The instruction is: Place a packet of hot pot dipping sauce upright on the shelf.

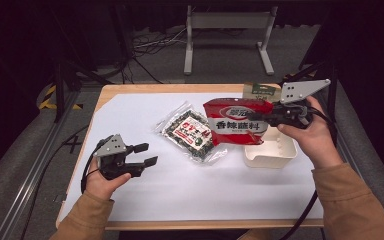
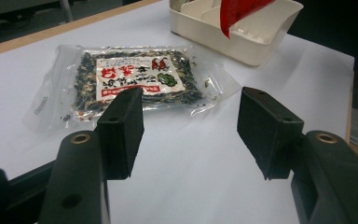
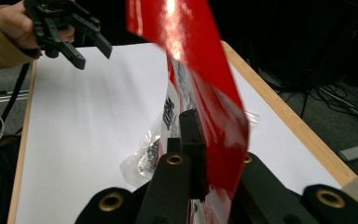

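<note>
The room is dark, with a grey floor, loose cables and a white metal frame standing behind a wooden worktop (image 1: 111, 91) covered by a white sheet.

From the high view, the right hand-held gripper (image 1: 260, 119) is lifted above the worktop, its jaws clamped on the edge of a glossy red snack pouch with white lettering (image 1: 236, 128). The pouch hangs over the near left part of a cream plastic tray with inner dividers (image 1: 275, 155), which sits toward the right side of the sheet. A green-topped packet (image 1: 261, 92) stands up just behind the pouch.

The right gripper view brings the grip close: the red pouch (image 3: 200, 79) is pinched flat between the two black jaws and rises tall in front of the lens, which the high view cannot show so plainly.

The left hand-held gripper (image 1: 147, 154) is low near the left edge of the sheet, its jaws apart with nothing between them. The left gripper view shows that gap clearly, and beyond it a clear plastic bag of dark dried seaweed with a red and white label (image 2: 135, 84) lying flat on the sheet, well short of the jaws. The cream tray (image 2: 242, 39) sits farther back in that view, with a corner of the red pouch (image 2: 237, 14) hanging over it.
</note>
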